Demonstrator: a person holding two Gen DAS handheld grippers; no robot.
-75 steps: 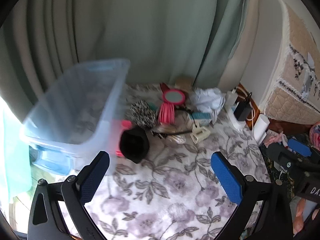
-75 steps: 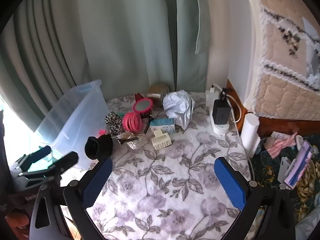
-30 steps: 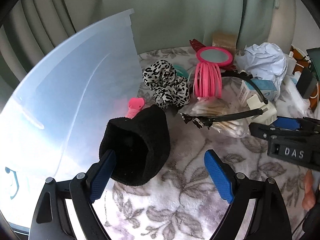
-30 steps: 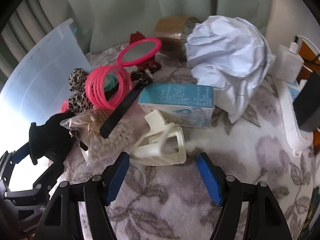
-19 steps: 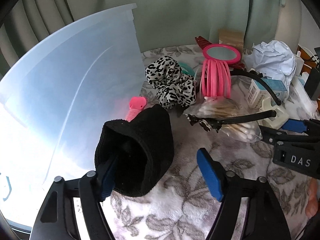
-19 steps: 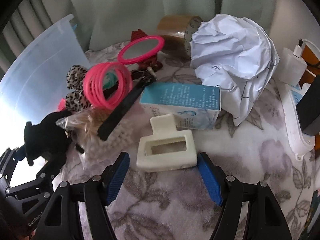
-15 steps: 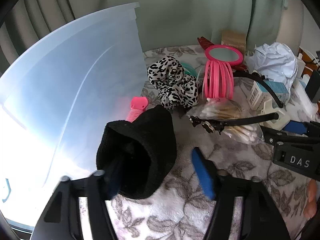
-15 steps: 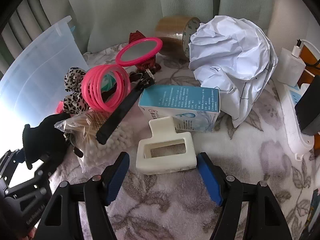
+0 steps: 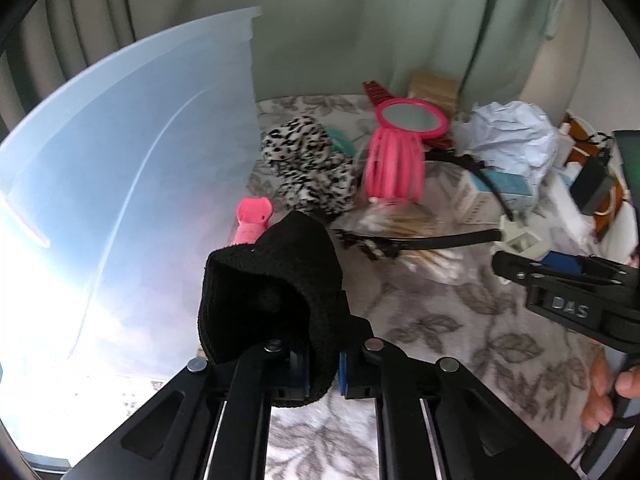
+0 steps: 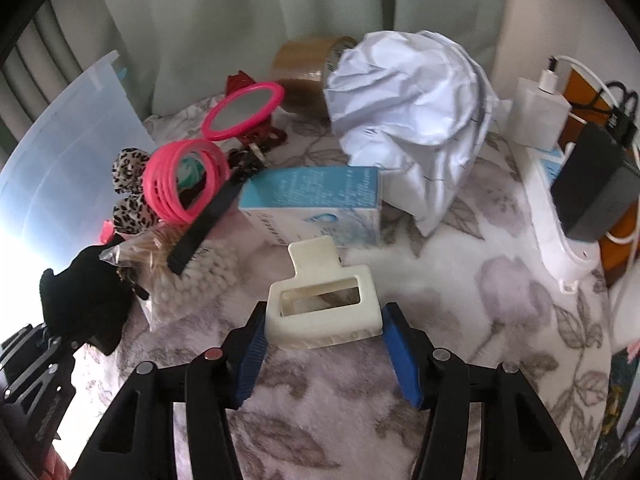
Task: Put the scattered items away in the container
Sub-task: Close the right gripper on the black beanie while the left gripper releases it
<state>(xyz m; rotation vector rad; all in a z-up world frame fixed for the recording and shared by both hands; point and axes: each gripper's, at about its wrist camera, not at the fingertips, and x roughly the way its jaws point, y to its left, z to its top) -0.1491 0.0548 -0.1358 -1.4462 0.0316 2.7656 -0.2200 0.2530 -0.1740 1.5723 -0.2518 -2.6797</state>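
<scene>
Black knit band [image 9: 272,292] pinched by left gripper [image 9: 320,372]; right gripper [image 10: 324,344] clasps cream hair claw [image 10: 324,312]

Between our right jaws sits the hair claw [image 10: 322,312], the box [image 10: 316,204] just beyond, the container [image 10: 60,152] far left.

Green curtains [image 10: 248,4], floral blanket [image 10: 340,412], bright daylight
</scene>
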